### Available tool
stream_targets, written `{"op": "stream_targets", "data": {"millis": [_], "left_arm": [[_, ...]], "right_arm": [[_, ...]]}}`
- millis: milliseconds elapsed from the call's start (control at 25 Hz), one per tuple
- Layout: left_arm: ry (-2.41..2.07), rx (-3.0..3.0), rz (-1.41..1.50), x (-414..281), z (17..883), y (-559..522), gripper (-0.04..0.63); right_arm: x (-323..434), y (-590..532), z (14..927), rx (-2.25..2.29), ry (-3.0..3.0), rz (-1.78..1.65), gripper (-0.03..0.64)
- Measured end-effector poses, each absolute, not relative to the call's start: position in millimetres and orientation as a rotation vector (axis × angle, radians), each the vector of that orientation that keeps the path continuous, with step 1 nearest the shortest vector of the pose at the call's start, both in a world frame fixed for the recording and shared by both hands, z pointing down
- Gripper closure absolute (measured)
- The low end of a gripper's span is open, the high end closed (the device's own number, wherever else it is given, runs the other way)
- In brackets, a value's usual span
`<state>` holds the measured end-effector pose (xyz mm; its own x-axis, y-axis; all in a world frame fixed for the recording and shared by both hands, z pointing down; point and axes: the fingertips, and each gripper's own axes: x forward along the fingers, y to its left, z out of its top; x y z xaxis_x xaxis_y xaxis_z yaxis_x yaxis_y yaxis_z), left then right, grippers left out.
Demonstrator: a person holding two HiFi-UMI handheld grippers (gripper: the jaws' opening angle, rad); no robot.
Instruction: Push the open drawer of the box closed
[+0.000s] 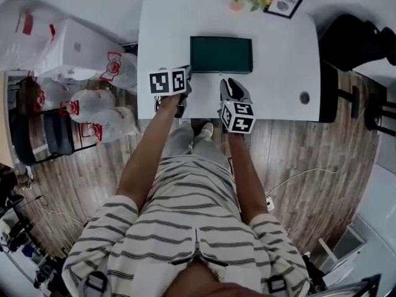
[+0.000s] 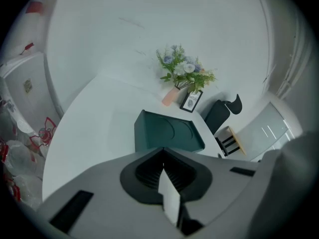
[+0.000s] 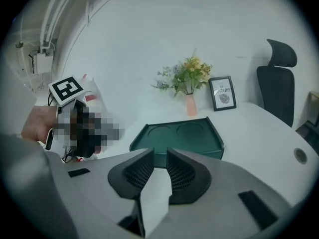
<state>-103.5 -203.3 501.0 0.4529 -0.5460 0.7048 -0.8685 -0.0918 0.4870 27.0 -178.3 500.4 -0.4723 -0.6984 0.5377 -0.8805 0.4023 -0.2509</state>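
Green box (image 1: 221, 54) sits mid-bench (image 1: 284, 67); can't tell if the drawer sticks out. Left gripper (image 2: 163, 158) closed, empty. Right gripper (image 3: 160, 158) part open, empty. Both short of box. Approach step; next: gripper against drawer front, push in.

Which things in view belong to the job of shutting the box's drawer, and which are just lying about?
Job: green box, left gripper, right gripper.
Lying about: vase of flowers, picture frame, black chair, plastic bags.
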Motion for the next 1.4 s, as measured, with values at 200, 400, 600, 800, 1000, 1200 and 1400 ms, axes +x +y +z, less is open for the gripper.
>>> {"op": "stream_targets", "data": {"millis": [200,400,600,800,1000,1200,1400], "left_arm": [[-1.237,1.873,0.389,-93.7,465.4,-185.8,0.594],[-1.264,1.969,0.333,-89.3,428.0,-169.2,0.594],[-1.315,2.106,0.306,-88.5,387.5,-155.5,0.594],[-1.373,2.247,0.285,-87.0,355.5,-139.6,0.594],[-1.414,2.349,0.223,-82.9,334.4,-128.1,0.594],[-1.466,2.442,0.179,-84.1,321.8,-116.9,0.594],[-1.484,2.474,0.132,-87.2,319.0,-113.6,0.594]], "right_arm": [[28.6,-165.4,461.0,1.381,-2.386,0.697,0.592],[25.8,-151.5,424.9,1.387,-2.440,0.651,0.607],[23.7,-141.7,392.1,1.404,-2.498,0.617,0.607],[22.1,-131.6,365.9,1.430,-2.548,0.564,0.607],[21.2,-124.1,347.1,1.460,-2.588,0.519,0.607],[23.7,-120.1,334.5,1.499,-2.606,0.487,0.607],[33.4,-120.7,323.0,1.534,-2.625,0.453,0.607]]}}
